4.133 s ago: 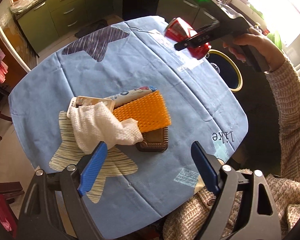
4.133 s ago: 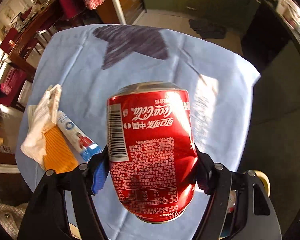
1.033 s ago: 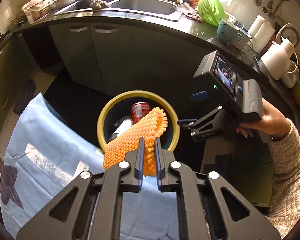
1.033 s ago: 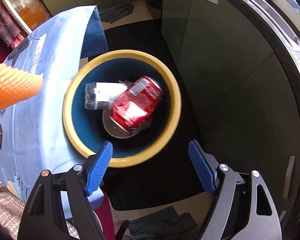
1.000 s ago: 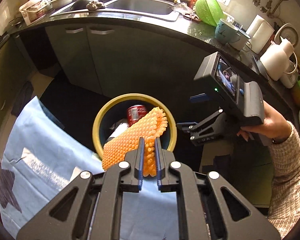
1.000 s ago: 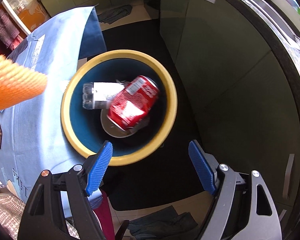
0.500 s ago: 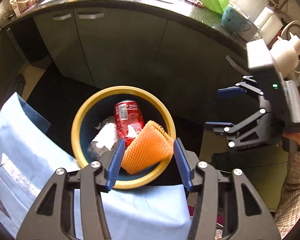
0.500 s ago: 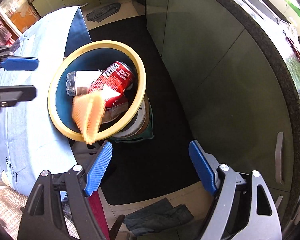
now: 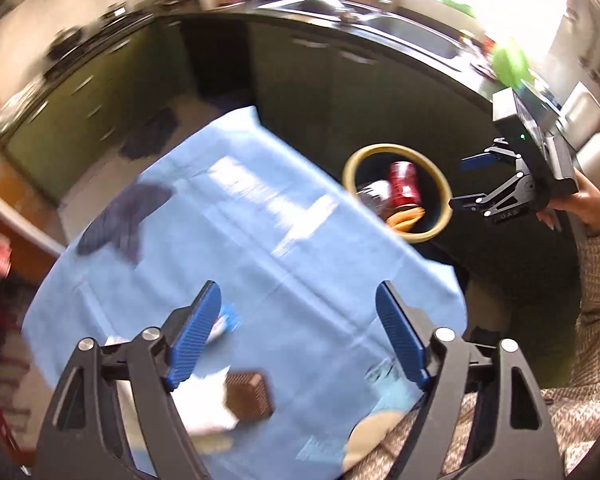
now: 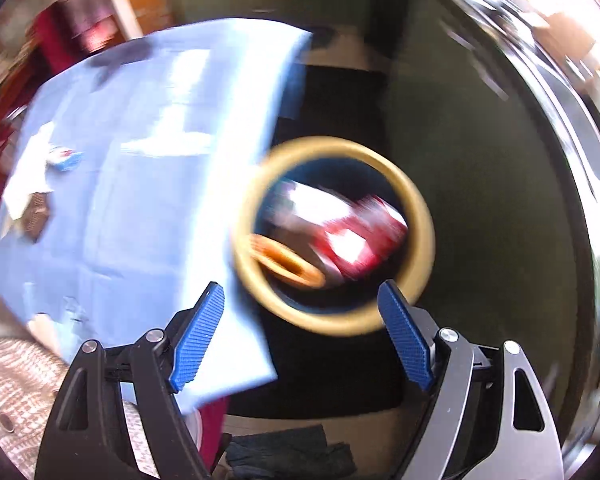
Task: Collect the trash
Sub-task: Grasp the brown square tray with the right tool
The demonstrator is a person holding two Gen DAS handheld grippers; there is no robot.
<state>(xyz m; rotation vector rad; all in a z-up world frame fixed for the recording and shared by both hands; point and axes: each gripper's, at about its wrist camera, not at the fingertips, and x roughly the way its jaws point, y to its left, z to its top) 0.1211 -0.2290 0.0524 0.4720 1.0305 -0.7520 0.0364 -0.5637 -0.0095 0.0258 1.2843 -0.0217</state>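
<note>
From our left wrist we see our left gripper (image 9: 298,336) spread wide, empty, above the blue tablecloth (image 9: 260,248); one brown tray (image 9: 249,400) and one white cloth (image 9: 204,404) lie there. Our right gripper (image 9: 470,182), fingers apart, hangs beside the bin (image 9: 440,224).

From our right wrist, blurred, the bin (image 10: 420,216) holds one red can (image 10: 360,236), one orange pad (image 10: 288,260) and one bottle (image 10: 312,208).

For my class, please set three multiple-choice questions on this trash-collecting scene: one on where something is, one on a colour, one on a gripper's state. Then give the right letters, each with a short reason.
1. Where is the red drink can?
A. On the blue tablecloth
B. Inside the yellow-rimmed round bin
C. In the right gripper

2. What colour is the bin's rim?
A. Yellow
B. Green
C. White

3. How does the left gripper stand?
A. Shut on the brown square tray
B. Shut on the can
C. Open and holding nothing

Answers: 1 B, the can lies within the rim beside the orange mesh piece. 2 A, the ring shows yellow in both views. 3 C, its blue fingers stand wide apart above the tablecloth.
</note>
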